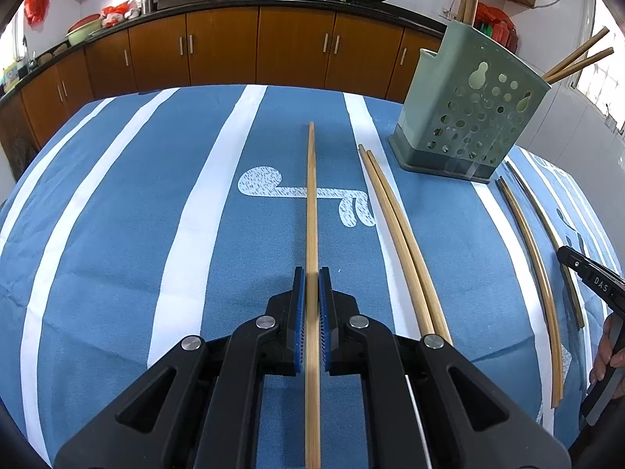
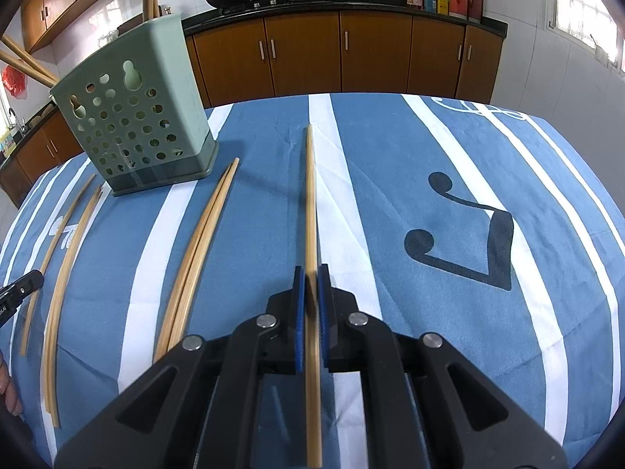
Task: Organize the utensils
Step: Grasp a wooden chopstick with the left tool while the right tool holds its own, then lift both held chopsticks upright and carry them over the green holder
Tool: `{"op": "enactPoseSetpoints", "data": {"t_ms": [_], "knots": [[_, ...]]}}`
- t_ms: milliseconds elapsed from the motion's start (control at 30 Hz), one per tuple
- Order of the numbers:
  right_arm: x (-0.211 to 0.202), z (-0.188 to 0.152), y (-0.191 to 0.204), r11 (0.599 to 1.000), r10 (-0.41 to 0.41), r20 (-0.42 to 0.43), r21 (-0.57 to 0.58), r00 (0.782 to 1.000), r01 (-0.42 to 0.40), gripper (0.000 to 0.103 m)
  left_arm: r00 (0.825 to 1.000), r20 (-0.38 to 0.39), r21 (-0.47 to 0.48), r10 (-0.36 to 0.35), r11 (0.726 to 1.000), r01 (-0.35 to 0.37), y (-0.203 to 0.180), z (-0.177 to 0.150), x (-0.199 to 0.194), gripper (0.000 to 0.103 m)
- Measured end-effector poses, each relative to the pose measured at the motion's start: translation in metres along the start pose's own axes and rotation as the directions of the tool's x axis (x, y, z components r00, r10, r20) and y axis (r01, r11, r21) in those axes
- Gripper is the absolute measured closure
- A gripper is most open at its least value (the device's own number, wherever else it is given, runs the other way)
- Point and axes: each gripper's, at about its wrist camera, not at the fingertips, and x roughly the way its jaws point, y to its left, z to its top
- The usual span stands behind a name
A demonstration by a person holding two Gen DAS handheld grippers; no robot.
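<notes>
Blue-and-white striped cloth table (image 1: 117,203), then the perforated green plastic utensil holder (image 1: 465,117) at 1 o'clock. Left claw (image 1: 311,285) is pinched on a long bamboo chopstick (image 1: 311,195), right claw (image 2: 311,285) likewise on its own bamboo stick (image 2: 310,203). Light, stiff, slick, so I'd grip mid-shaft

The right hand-held gripper (image 2: 311,273) clamps one bamboo chopstick (image 2: 311,211) (blue pads either side) above the striped tablecloth (image 2: 449,148); a green perforated utensil holder (image 2: 133,117) stands far left.

Both grippers' fingers (image 1: 299,312) (image 2: 299,312) nearly closed
</notes>
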Motion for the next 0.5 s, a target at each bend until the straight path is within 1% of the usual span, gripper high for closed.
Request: {"op": "enactPoseSetpoints", "data": {"t_ms": [233,300,367,500], "knots": [[-0.001,-0.001,-0.001,1.000,0.001,0.000,0.000,1.000,-0.001,0.095,1.000,0.000,0.004,0.005,1.000,-0.005,-0.001,0.000,0.000,0.095],[-0.004,-0.004,0.002,1.000,-0.009,-0.003,-0.019,1.000,0.008,0.093,1.000,-0.001,0.022,0.018,1.000,-0.018,-0.003,-0.001,-0.001,0.095],[-0.009,-0.009,0.003,1.000,0.001,-0.012,-0.029,1.000,-0.001,0.089,1.000,-0.006,0.045,0.028,0.999,-0.028,-0.006,-0.004,-0.003,0.095],[-0.016,-0.016,-0.001,1.000,0.021,-0.030,-0.013,0.999,-0.021,0.089,1.000,-0.021,0.032,0.006,0.999,-0.005,-0.003,-0.010,-0.009,0.095]]}}
